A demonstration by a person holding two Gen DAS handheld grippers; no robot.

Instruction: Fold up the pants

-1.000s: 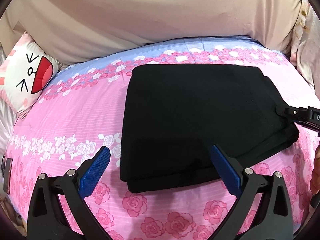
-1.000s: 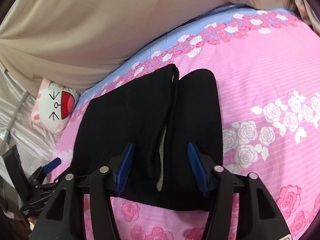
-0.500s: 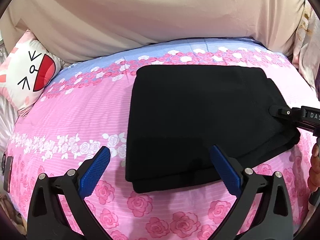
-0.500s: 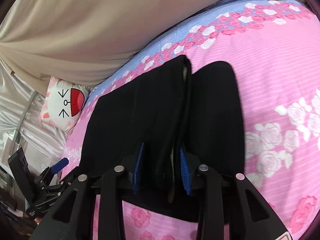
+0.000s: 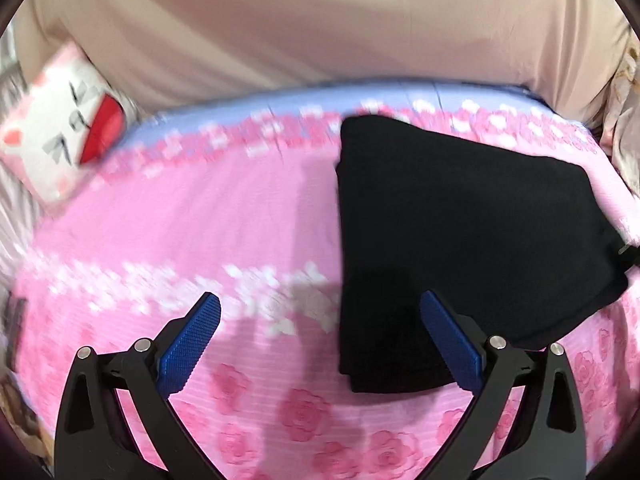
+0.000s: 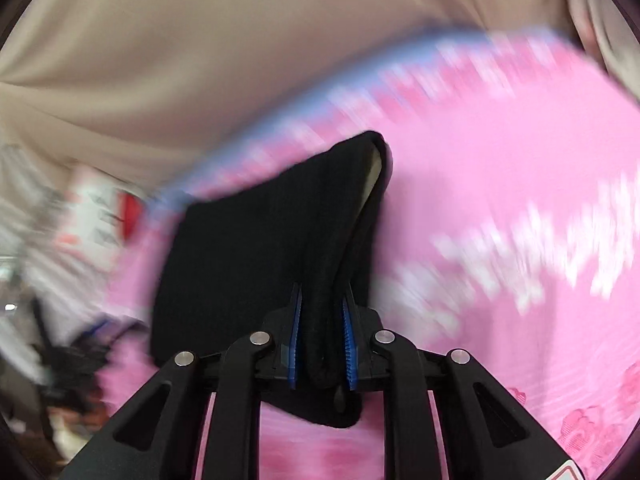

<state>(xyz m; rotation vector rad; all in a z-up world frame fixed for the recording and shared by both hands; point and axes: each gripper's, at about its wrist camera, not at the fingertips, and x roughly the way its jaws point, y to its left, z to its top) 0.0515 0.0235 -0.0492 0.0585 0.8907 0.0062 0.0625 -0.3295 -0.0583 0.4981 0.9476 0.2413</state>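
Observation:
The black pants [image 5: 460, 220] lie folded in a thick stack on the pink floral bedspread [image 5: 200, 220], right of centre in the left wrist view. My left gripper [image 5: 320, 298] is open above the bed, and its right finger [image 5: 448, 332] hangs over the stack's near left corner. In the right wrist view my right gripper [image 6: 322, 292] pinches a bunched fold of the pants [image 6: 248, 260] between its blue pads. Its jaws are opening slightly, with the cloth still pressed between them. The held edge is raised and shows a pale lining.
A white cartoon-face pillow [image 5: 68, 128] lies at the bed's far left. A beige cloth [image 5: 320, 20] hangs behind the bed, and pale fabric [image 5: 624, 128] sits at the far right. Dark clutter [image 6: 64, 360] shows off the bed's left side. Both views are motion-blurred.
My right gripper closed from wide open onto the pants' edge and pulled it up. In the left wrist view the stack has slid right and turned. The left gripper stayed open.

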